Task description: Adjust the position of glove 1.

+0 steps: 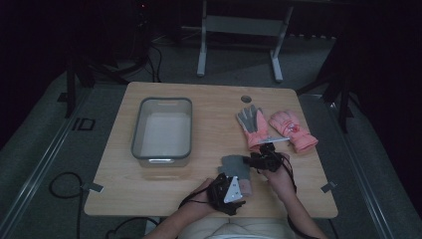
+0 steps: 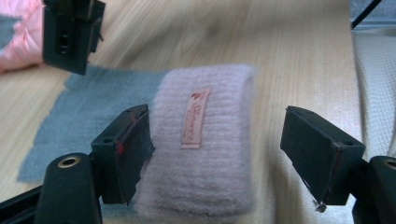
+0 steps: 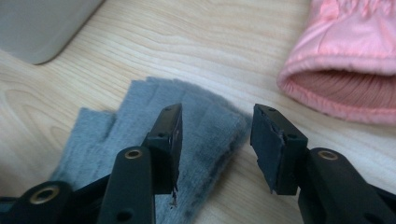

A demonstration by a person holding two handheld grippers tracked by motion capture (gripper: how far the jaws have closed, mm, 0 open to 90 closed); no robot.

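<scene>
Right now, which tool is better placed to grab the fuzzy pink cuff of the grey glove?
Left tool: its open jaws already straddle the fuzzy pink cuff. The right tool sits over the grey finger end.

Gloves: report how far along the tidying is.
Done: nothing, since the grey bin holds no gloves. In hand: both open tongs, left and right, sit at the grey knit glove, cuff and fingers. Left: that glove and the two pink gloves.

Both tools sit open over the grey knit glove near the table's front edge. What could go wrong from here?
1. The left tool straddles the pink cuff wide open; closing could pinch one layer only.
2. The right tool sits at the grey glove edge, so its grip may slip off.
</scene>
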